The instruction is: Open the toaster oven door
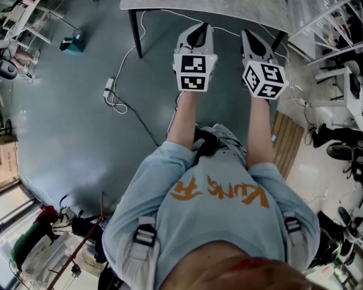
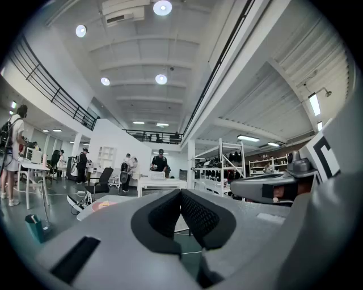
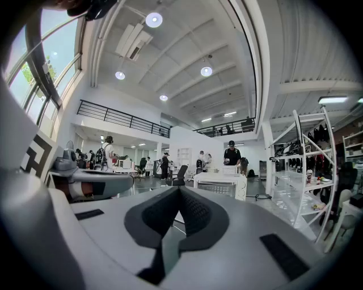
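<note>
A white toaster oven (image 3: pixel 220 185) with its door closed stands on a table some way ahead in the right gripper view. In the left gripper view the same white box (image 2: pixel 161 185) is small and partly hidden behind the jaws. It does not show in the head view. Both grippers are held side by side at chest height, pointing at a grey table (image 1: pixel 227 10). My left gripper (image 1: pixel 197 29) (image 2: pixel 181 192) is shut with nothing between its pads. My right gripper (image 1: pixel 253 38) (image 3: pixel 179 190) is shut and empty too. Neither touches anything.
A power strip with a white cable (image 1: pixel 109 88) lies on the grey floor at left, near a teal object (image 1: pixel 72 43). A slatted wooden panel (image 1: pixel 287 141) lies at right. White shelving racks (image 3: pixel 309 164) stand to the right, and several people stand around far tables.
</note>
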